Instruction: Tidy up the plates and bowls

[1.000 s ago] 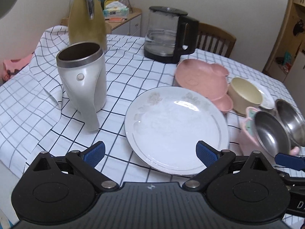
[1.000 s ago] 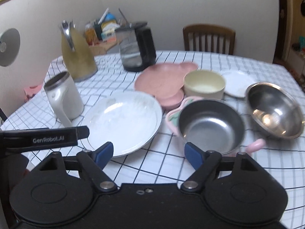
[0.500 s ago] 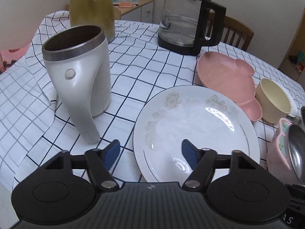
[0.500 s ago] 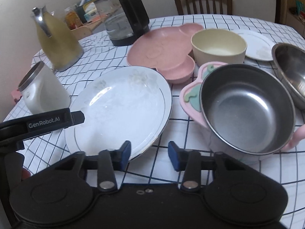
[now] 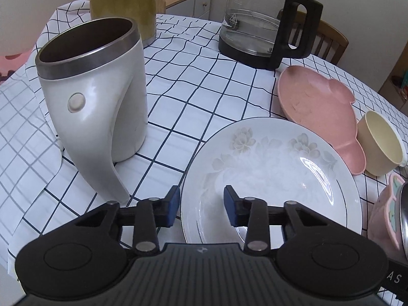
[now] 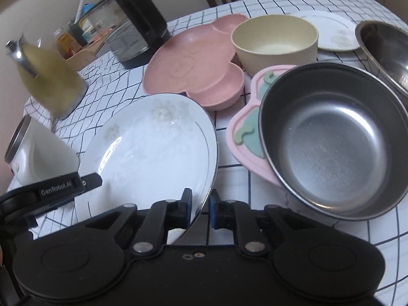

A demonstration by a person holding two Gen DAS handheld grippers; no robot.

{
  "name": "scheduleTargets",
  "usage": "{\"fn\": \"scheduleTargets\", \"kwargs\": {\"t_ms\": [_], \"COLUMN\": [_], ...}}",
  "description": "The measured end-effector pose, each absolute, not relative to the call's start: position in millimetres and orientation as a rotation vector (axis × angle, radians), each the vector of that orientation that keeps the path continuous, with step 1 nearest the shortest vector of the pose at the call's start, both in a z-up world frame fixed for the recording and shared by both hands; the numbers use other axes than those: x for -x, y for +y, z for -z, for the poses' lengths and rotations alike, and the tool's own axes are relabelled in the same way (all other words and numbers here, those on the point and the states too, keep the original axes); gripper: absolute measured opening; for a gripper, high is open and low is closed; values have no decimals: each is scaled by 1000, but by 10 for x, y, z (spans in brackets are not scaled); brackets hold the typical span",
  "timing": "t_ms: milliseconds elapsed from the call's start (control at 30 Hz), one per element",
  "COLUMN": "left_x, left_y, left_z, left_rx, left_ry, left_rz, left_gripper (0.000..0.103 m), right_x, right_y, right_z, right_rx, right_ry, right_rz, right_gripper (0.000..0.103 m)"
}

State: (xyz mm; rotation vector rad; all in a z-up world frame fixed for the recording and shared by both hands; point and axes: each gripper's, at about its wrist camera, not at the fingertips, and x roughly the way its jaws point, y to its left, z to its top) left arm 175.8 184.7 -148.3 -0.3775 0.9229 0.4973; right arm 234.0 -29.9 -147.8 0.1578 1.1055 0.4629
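Large white plate [image 5: 270,178]: it lies flat on the checked desk [image 5: 204,81], close in front of you, between the white mug [image 5: 94,97] and the steel bowl [image 6: 331,137]. It shows a faint floral print and a thin dark line round the rim.

Left tool [image 5: 201,201]: your jaws stand partly open. The plate's near-left rim lies between them, the blue pads clear of it on either side. Nothing is held.

Right tool [image 6: 200,207]: your jaws are nearly closed about the plate's near-right edge, one pad above the rim and one beside or under it. Whether the pads already press on the china is hard to tell from this angle.

Neighbours: the pink sectioned plate [image 6: 193,63] touches or sits just beside the white plate's far edge. The cream bowl [image 6: 275,43] stands behind it, and a small white plate [image 6: 334,33] lies further back. The steel bowl sits in a pink holder [image 6: 244,132].

Handling: the plate is probably glazed china, so stiff, fairly heavy, slippery and breakable. Take it at the rim only, pads well over the raised lip, one tool at each side so that it cannot swing.

Risk: a one-sided pinch may let it tip and strike the pink sectioned plate.
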Motion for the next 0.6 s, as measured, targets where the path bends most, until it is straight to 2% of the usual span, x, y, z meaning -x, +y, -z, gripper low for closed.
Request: {"fn": "scheduleTargets", "kwargs": {"t_ms": [100, 267, 600], "left_x": [-1761, -1726, -1497], "left_y": [1862, 1891, 1773], "left_z": [1494, 1500, 1426], "left_rx": [383, 365, 319], "left_ry": [926, 930, 939], "left_rz": [-494, -518, -490], "left_gripper": [32, 15, 12], "right_x": [-2354, -2364, -2252], "right_y": [-304, -311, -372], "right_z": [1499, 1495, 1432], "right_rx": [-167, -179, -137], "right_ry": [1110, 1114, 1108], "right_rz": [-461, -468, -518], "right_gripper": [13, 12, 11]}}
